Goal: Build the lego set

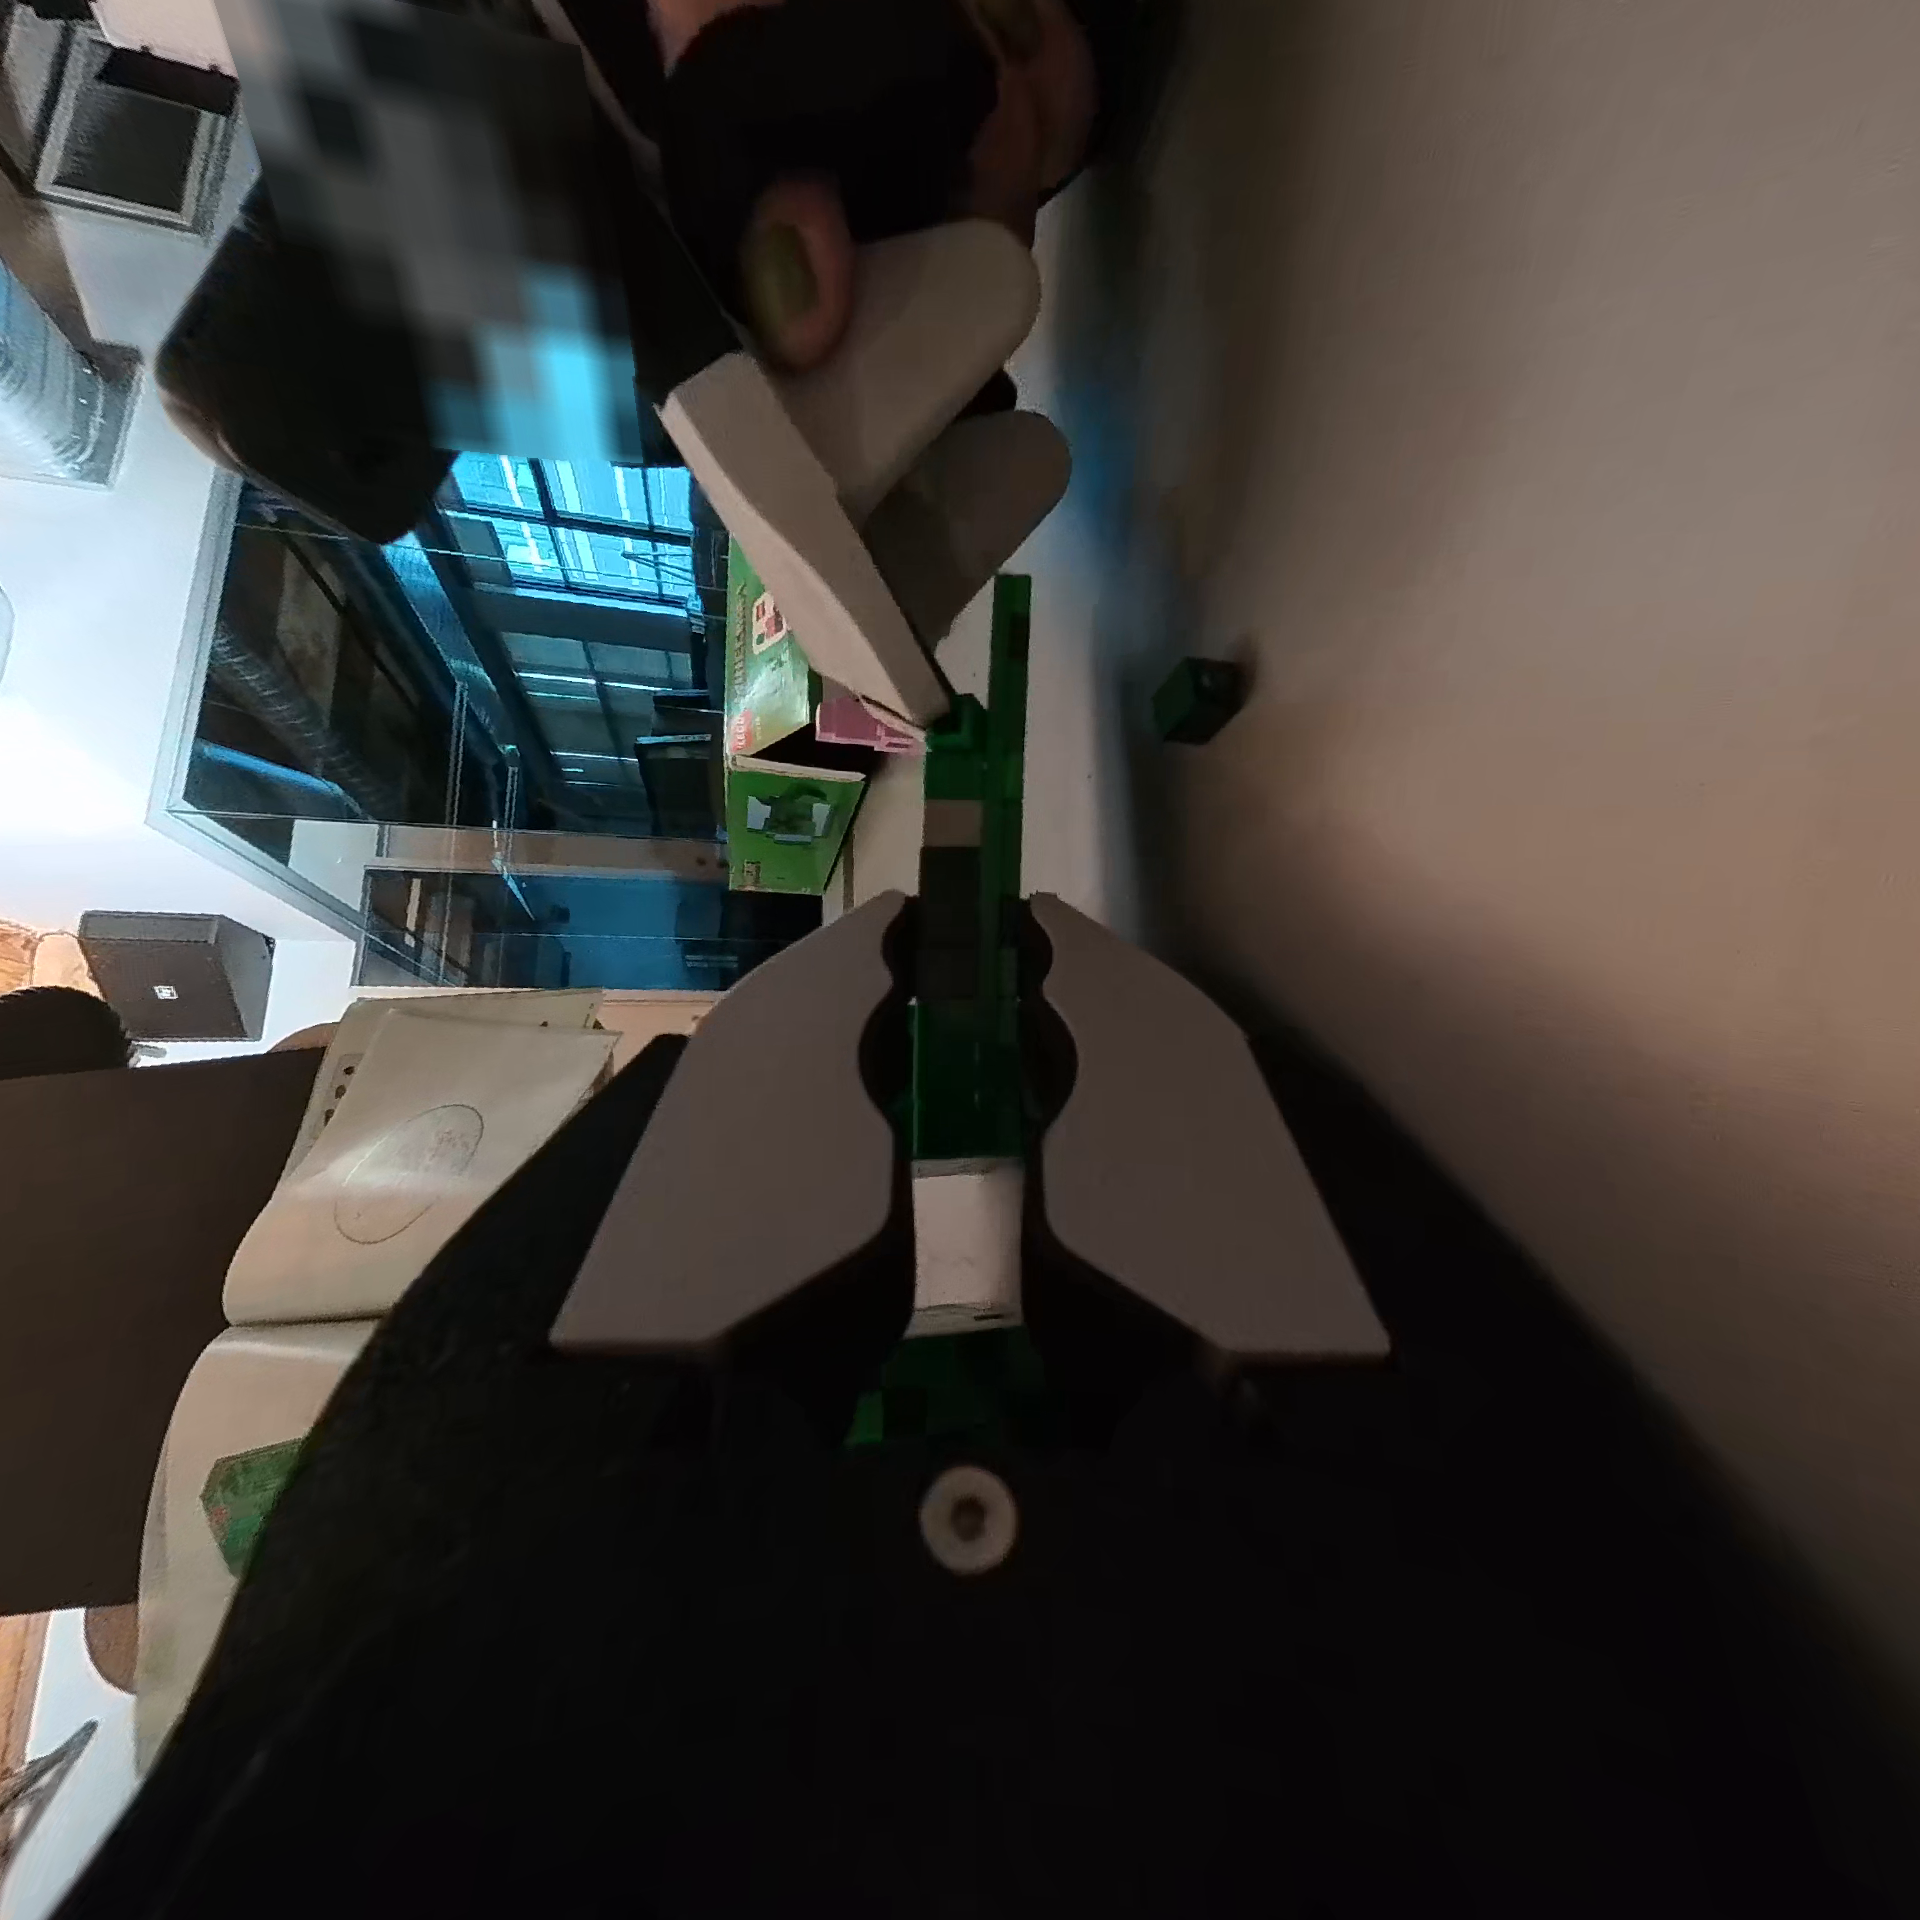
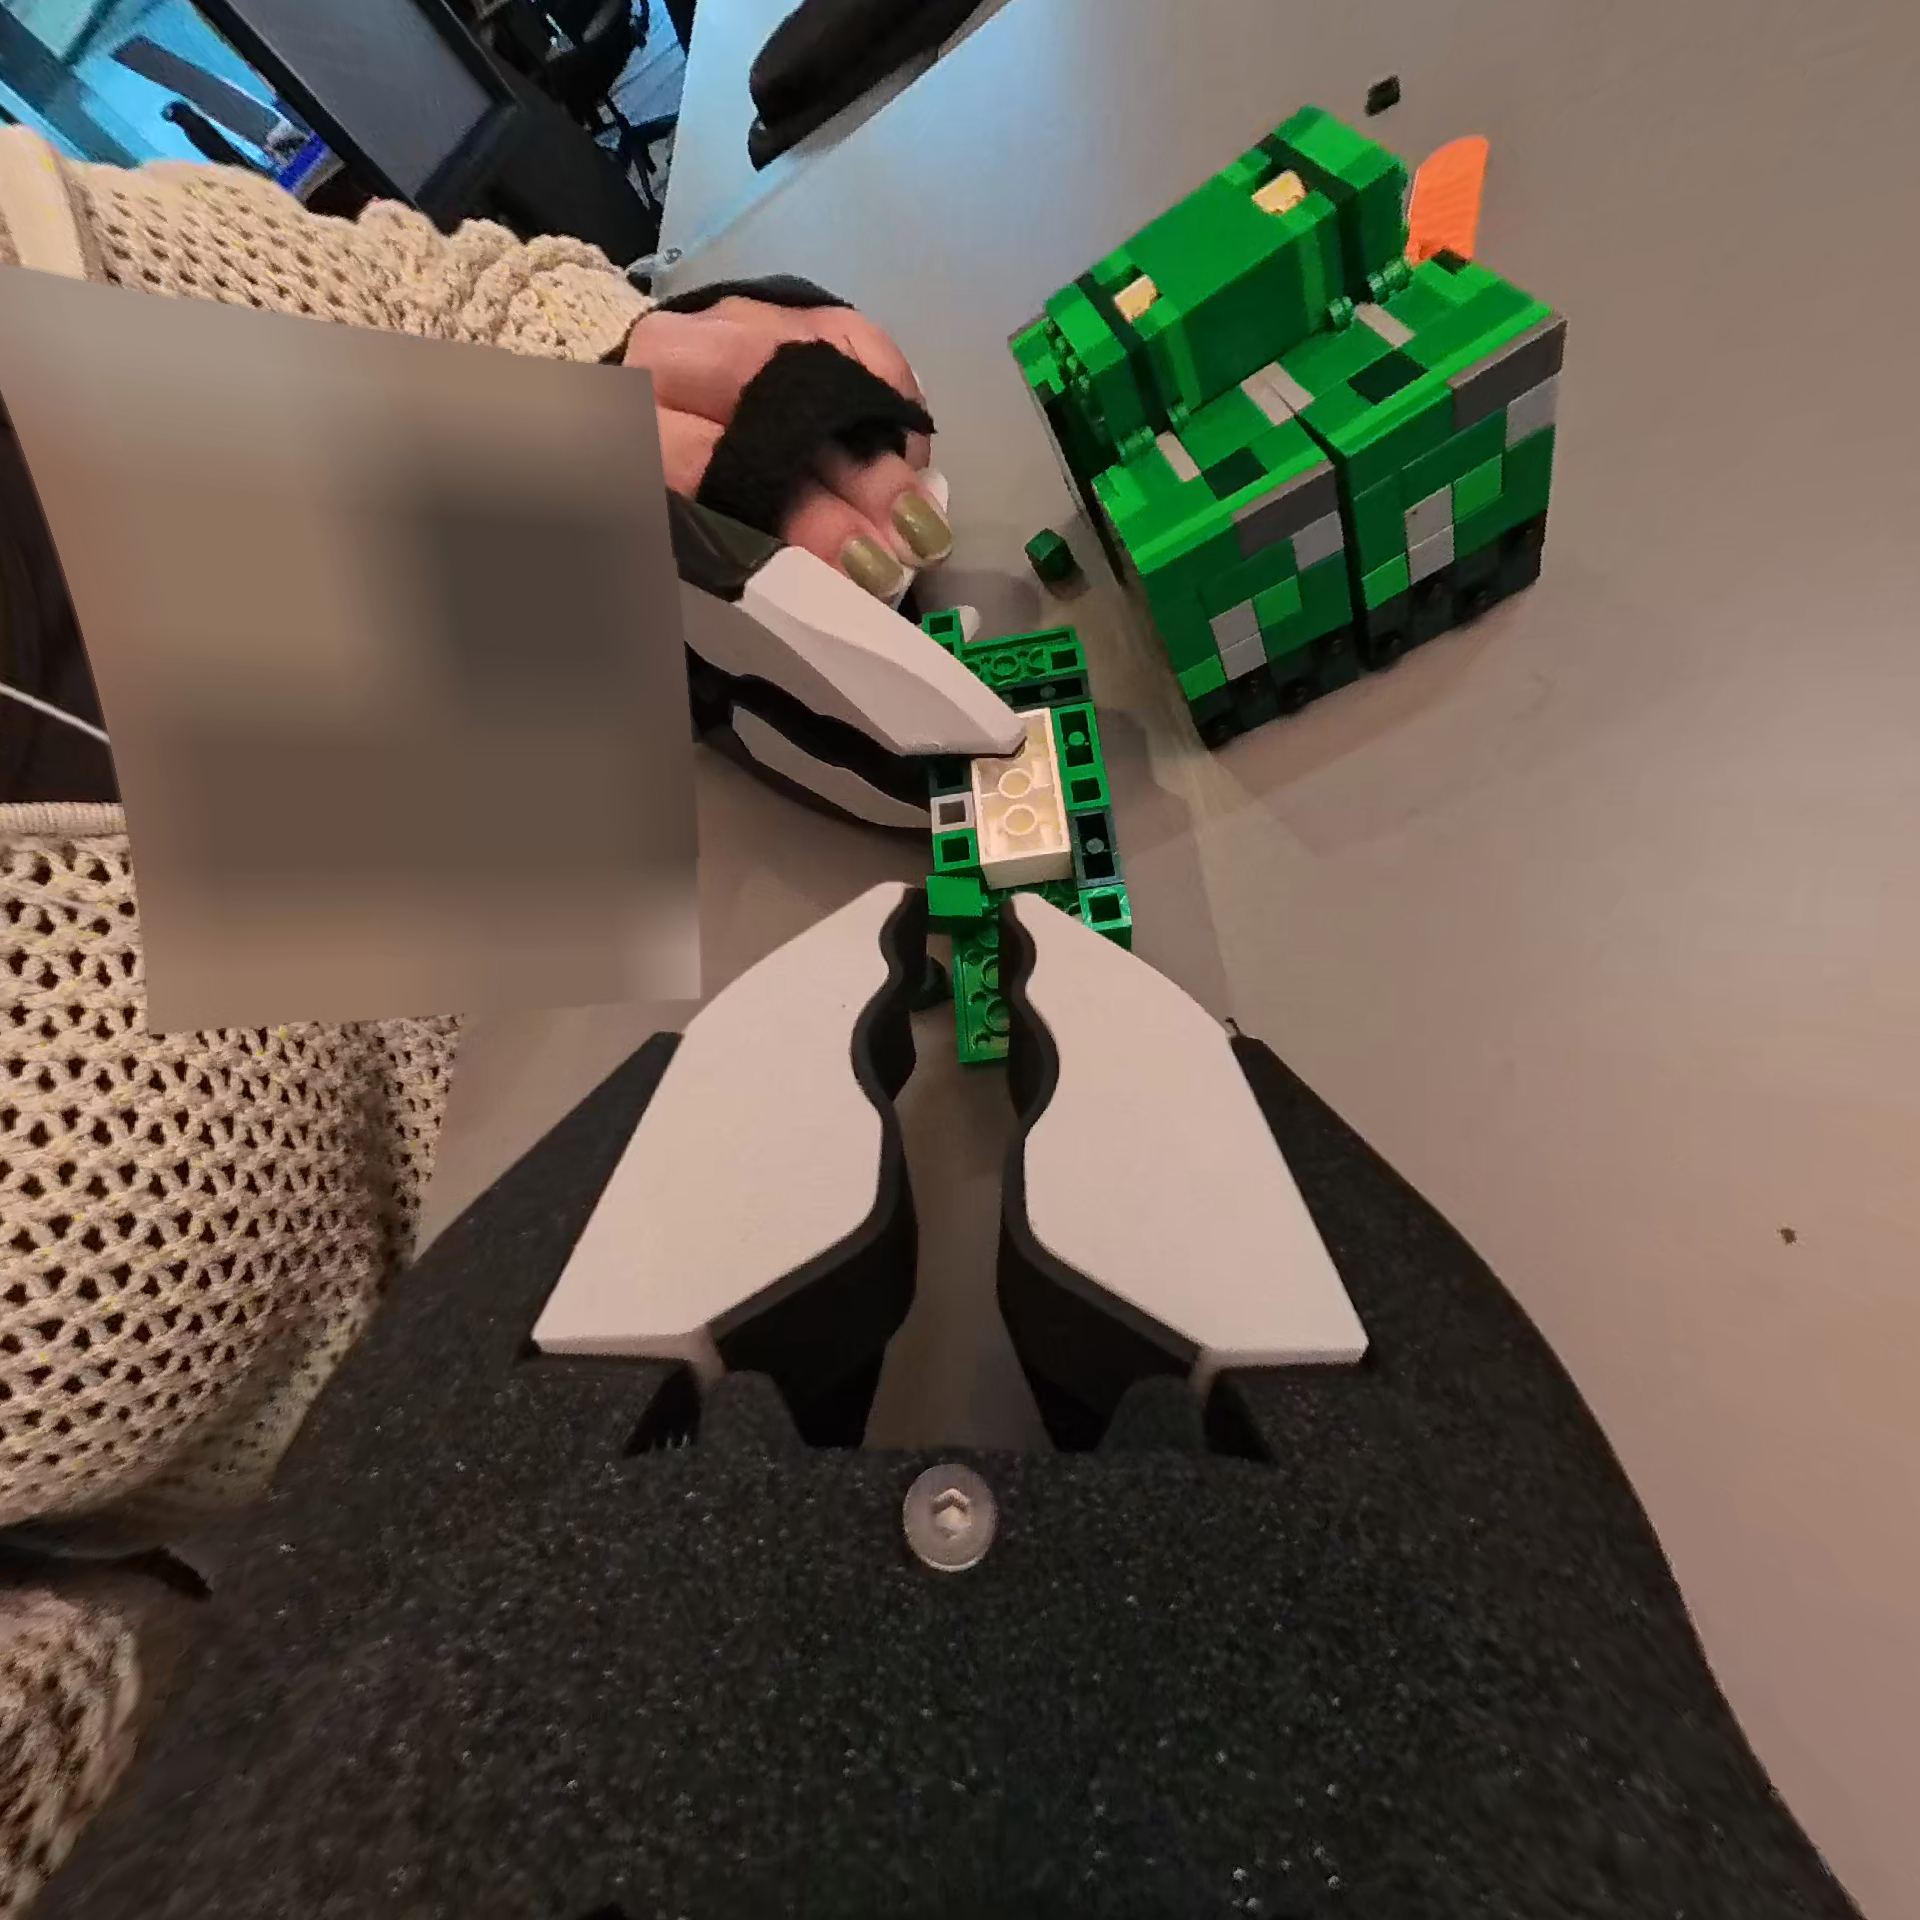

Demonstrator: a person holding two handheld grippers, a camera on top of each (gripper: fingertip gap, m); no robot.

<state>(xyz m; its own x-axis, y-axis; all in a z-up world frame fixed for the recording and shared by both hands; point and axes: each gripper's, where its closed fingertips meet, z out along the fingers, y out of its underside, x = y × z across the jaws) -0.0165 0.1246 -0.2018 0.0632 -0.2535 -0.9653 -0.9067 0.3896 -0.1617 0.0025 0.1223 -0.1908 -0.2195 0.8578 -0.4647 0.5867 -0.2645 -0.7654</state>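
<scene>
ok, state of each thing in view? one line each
left gripper: shut on flat green assembly, held edge-on.
right gripper: at the flat green assembly's near end; grip unclear.
flat green assembly: part-built, underside showing, at the table.
white brick: seated on the assembly.
large green block model: assembled, standing on the table, untouched.
small dark green piece: loose on the table.

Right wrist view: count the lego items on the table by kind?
Built green block model: 1
Flat green assembly with white brick: 1
Loose dark green pieces: 1
Orange piece: 1
Total: 4
</scene>
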